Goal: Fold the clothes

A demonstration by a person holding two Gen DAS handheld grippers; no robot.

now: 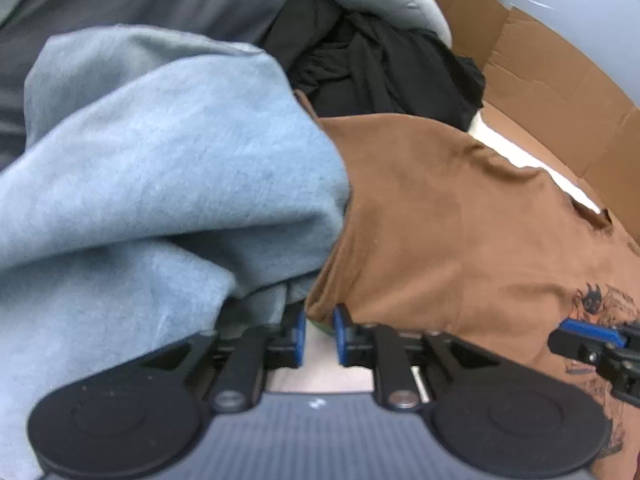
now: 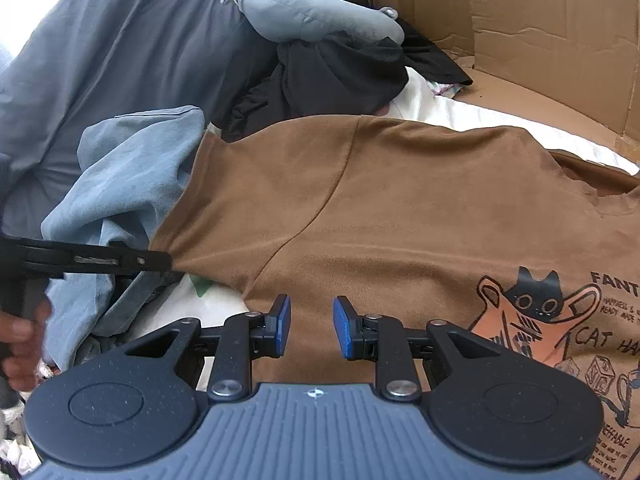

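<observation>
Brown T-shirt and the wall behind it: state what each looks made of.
Brown T-shirt: soft matte knit, probably cotton jersey; it drapes in folds, shows a sewn seam and a printed cat graphic. Wall: corrugated cardboard, judging by its plain brown face, creases and raw cut edges.

Brown shirt: print cut off by right frame edge, small text unreadable. Blue garment blurred, hides shirt's left part. Hand cut off at frame edge.
</observation>
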